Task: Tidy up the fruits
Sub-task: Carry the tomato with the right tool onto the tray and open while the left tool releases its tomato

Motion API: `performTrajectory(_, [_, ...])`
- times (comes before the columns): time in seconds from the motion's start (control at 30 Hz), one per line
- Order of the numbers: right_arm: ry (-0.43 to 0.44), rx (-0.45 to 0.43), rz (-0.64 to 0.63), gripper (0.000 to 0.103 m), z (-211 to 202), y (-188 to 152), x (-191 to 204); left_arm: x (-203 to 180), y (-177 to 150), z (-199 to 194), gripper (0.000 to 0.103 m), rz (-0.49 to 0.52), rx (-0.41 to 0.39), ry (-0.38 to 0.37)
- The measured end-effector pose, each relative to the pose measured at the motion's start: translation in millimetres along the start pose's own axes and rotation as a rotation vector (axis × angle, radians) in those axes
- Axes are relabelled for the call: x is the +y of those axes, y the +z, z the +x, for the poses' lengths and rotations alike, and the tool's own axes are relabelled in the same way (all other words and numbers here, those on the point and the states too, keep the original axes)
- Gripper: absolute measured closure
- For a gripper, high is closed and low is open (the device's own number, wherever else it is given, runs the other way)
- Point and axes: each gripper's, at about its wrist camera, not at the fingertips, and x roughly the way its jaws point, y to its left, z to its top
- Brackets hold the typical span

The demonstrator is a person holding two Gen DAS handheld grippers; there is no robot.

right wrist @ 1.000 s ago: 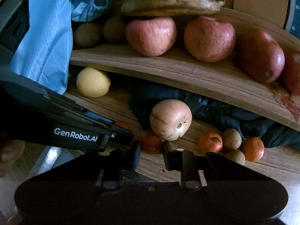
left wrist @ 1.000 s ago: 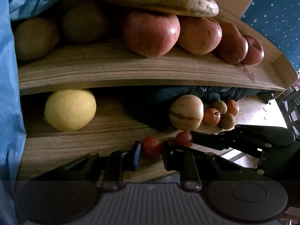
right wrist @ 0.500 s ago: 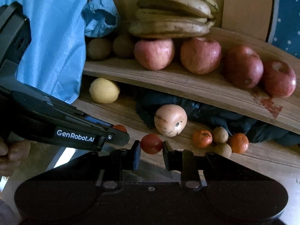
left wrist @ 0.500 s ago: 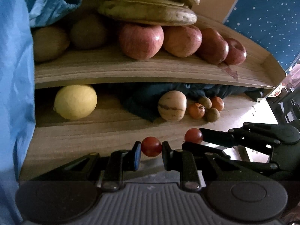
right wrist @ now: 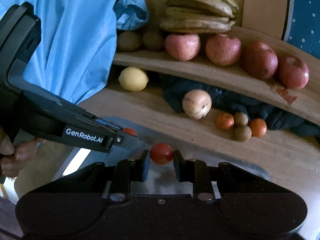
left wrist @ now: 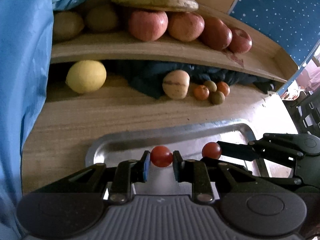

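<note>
Left wrist alone shows tray rim (bananas cropped)

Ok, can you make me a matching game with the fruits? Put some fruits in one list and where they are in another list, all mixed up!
Fruits:
1. bananas
2. lemon
3. cherry tomato
4. red apples

Places:
A. between the fingers of the left gripper
B. alone at the left end of the lower shelf
C. stacked on top, behind the apples
D. in a row on the upper shelf

Pairs: 1-C, 2-B, 3-A, 4-D
</note>
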Motion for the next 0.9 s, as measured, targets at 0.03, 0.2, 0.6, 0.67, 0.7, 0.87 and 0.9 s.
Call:
performTrajectory(0.03, [0.002, 0.004, -0.002, 0.077, -1.1, -2.9, 1.0, -1.6, -3.3, -0.8, 0.077, 0.001, 0.003, 0.0])
performTrajectory(0.2, [0.015, 0.032, -0.015, 0.077, -6.8, -18.0, 6.7, -3.9, -11.3, -2.5, 0.077, 0.005, 0.018, -0.002])
performTrajectory(0.6, [0.048, 0.092, -0.044, 0.077, -10.7, -40.4, 15.0, -10.0, -31.8, -3.1, 0.077, 0.018, 0.071, 0.015])
performTrajectory(0.67, [0.046, 0.108, -0.045, 0.077, -9.6, -42.2, 15.9, -10.8, -33.7, -3.4, 0.077, 0.026, 0.077, 0.018])
performTrajectory(0.7, [0.045, 0.114, -0.045, 0.077, -9.4, -43.0, 16.5, -10.7, -34.3, -3.7, 0.077, 0.028, 0.079, 0.018])
performTrajectory(0.87, [0.047, 0.135, -0.042, 0.077, -7.8, -45.0, 18.0, -10.7, -36.3, -3.0, 0.077, 0.039, 0.095, 0.024])
performTrajectory(0.9, [0.046, 0.139, -0.042, 0.076, -7.5, -45.0, 17.7, -11.0, -36.5, -2.6, 0.077, 0.043, 0.099, 0.028])
